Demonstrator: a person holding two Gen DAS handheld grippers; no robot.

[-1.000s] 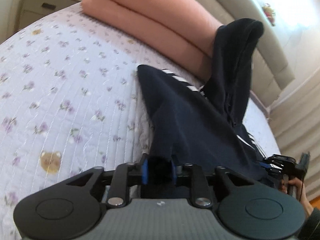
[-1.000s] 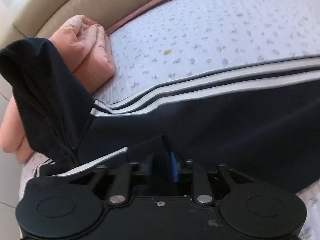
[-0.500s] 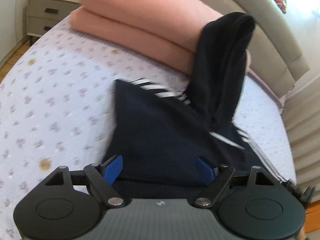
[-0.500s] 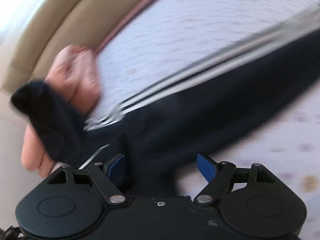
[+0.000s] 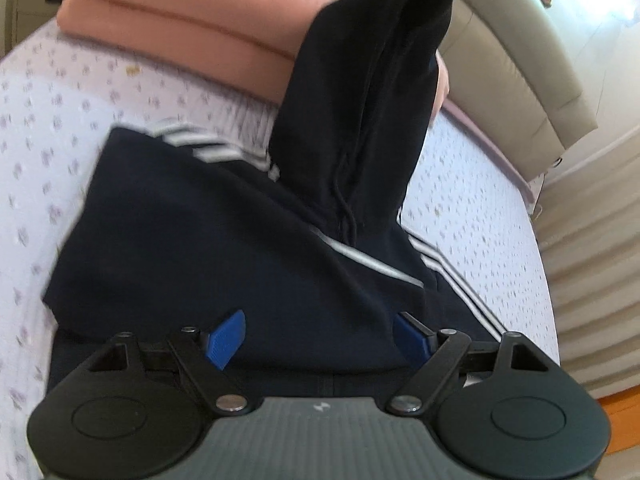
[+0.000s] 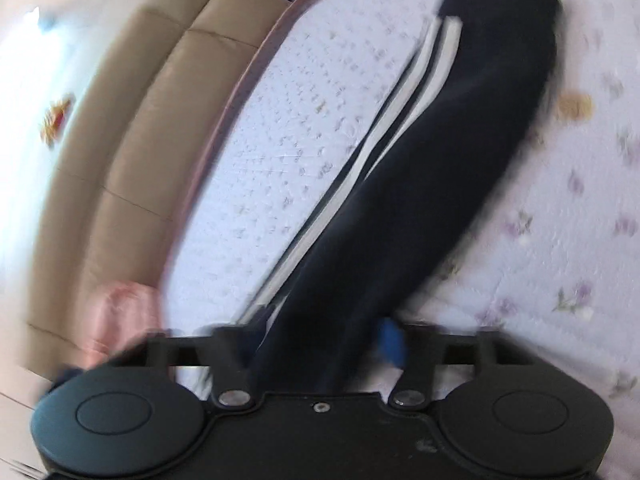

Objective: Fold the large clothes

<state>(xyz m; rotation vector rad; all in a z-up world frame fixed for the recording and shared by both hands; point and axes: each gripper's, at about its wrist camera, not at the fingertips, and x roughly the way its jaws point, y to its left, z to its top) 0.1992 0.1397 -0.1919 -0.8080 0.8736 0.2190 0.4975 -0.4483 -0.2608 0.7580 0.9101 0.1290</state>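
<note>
Hoodie sleeve ran from right claw toward 1 o'clock; the claw was clamped shut on its near end. Left claw gaped wide, empty, hoodie body lying at 12.

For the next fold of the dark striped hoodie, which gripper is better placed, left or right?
Probably the right gripper: its jaws have closed with the dark hoodie's striped sleeve between them. The left gripper hangs open above the body, holding nothing.
</note>
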